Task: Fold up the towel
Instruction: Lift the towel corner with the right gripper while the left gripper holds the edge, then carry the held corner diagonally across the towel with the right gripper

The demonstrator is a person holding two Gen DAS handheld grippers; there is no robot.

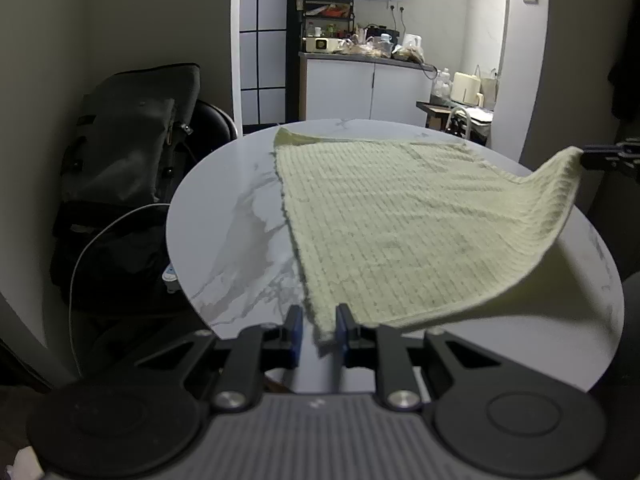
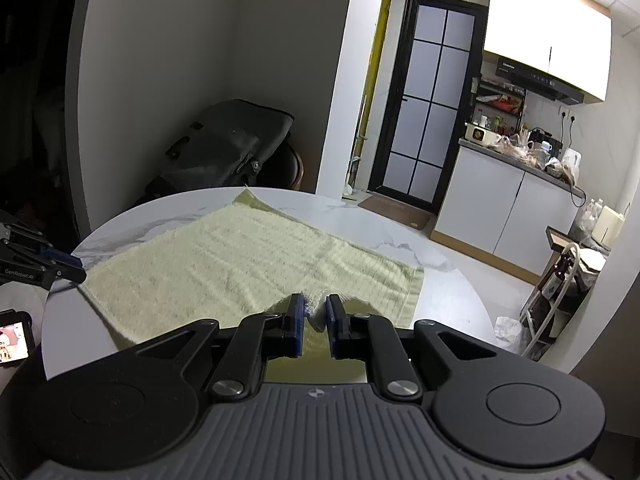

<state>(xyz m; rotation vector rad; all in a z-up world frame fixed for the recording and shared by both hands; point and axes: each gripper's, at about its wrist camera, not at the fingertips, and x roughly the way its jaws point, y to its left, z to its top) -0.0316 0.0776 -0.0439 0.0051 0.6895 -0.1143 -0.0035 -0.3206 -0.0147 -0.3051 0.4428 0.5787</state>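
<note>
A pale green waffle towel [image 1: 392,224] lies spread on a round white marble table [image 1: 232,216]. My left gripper [image 1: 319,326] is shut on the towel's near left corner, at the table's front edge. My right gripper [image 2: 315,316] is shut on the near right corner and holds it lifted, so that side curls up off the table. The right gripper shows in the left wrist view [image 1: 612,158] at the right edge. The left gripper shows in the right wrist view [image 2: 60,270] at the left. The towel [image 2: 224,256] has its far edge flat on the table [image 2: 400,236].
A black backpack [image 1: 132,152] rests on a chair left of the table. A kitchen counter [image 1: 360,80] with clutter stands behind. A small rack with bottles [image 2: 560,280] stands right of the table. A glass door [image 2: 424,112] is at the back.
</note>
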